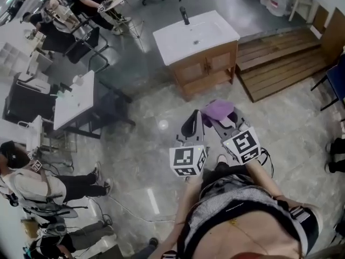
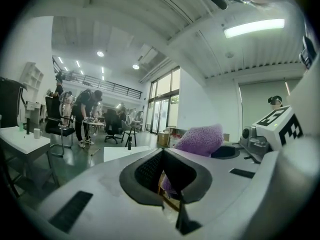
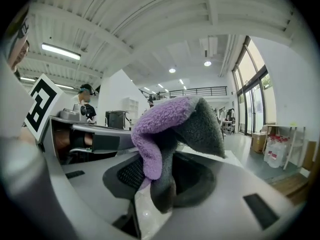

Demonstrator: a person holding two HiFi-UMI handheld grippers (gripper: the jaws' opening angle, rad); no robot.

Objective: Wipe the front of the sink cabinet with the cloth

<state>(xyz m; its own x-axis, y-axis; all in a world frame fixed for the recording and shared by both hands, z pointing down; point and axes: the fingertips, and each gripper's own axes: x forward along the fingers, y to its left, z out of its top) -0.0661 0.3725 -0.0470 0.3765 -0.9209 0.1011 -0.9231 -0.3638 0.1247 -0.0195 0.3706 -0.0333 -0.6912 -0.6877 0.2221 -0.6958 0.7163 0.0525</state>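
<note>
The left gripper (image 1: 196, 115) and the right gripper (image 1: 218, 121) are held side by side just ahead of the person's body, each with its marker cube nearest the person. The left gripper's jaws are closed together with nothing held between them. The right gripper's jaws are clamped on the cloth (image 3: 167, 121), which is purple on one face and grey on the other. The cloth is pinched low in the jaws, and its bulk bunches up and folds over the tips. From above, the bunch sits on the right gripper's nose and reaches across to just beside the left gripper's tips (whether it touches them cannot be told). In the left gripper view it shows as a purple mound beyond and to the right of that gripper's own jaws.

Past the grippers lies pale marbled floor (image 1: 161, 144). Further ahead, well apart from the cloth, stands the sink cabinet (image 1: 206, 65), wooden with two front doors, a white basin top (image 1: 194, 34) and a dark tap (image 1: 184, 15). A wooden platform (image 1: 280, 58) lies to its right.
</note>
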